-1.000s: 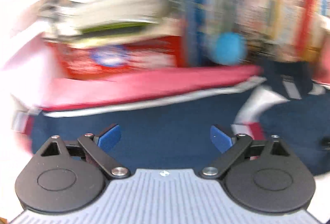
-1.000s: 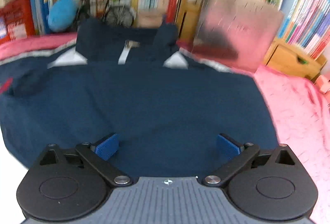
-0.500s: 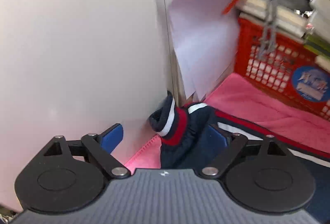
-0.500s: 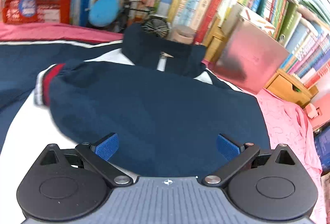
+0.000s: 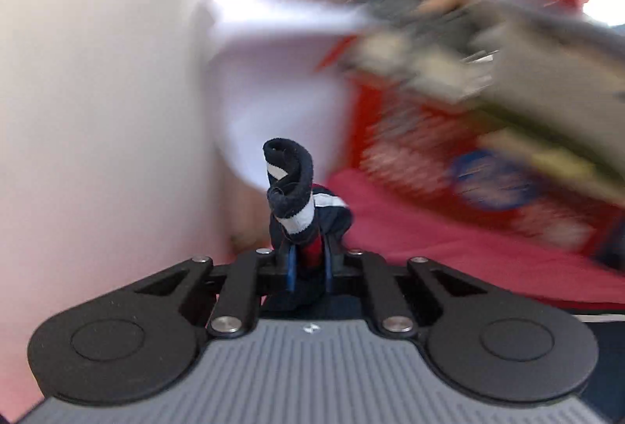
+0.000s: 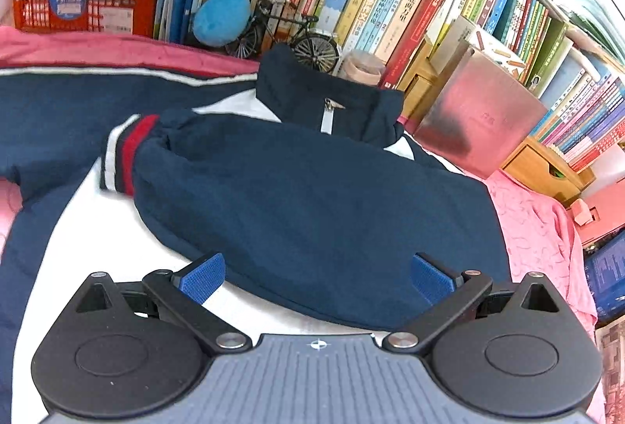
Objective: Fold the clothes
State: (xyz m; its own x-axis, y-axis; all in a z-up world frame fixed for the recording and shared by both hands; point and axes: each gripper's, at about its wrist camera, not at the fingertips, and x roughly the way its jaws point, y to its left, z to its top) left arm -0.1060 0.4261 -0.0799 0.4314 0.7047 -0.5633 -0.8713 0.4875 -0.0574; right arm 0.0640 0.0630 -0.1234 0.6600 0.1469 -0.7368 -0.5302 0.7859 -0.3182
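Jacket spread on pink cover; one sleeve folded across body. Left gripper: jaws closing, clenched on other cuff, raised near wall. Right gripper: released, empty, above hem. Remaining, likely: second sleeve fold, then body folds.

You're in a home bedroom or study corner: pink bedspread, packed bookshelf, red crate of papers, model bicycle, blue plush, small wooden drawers.
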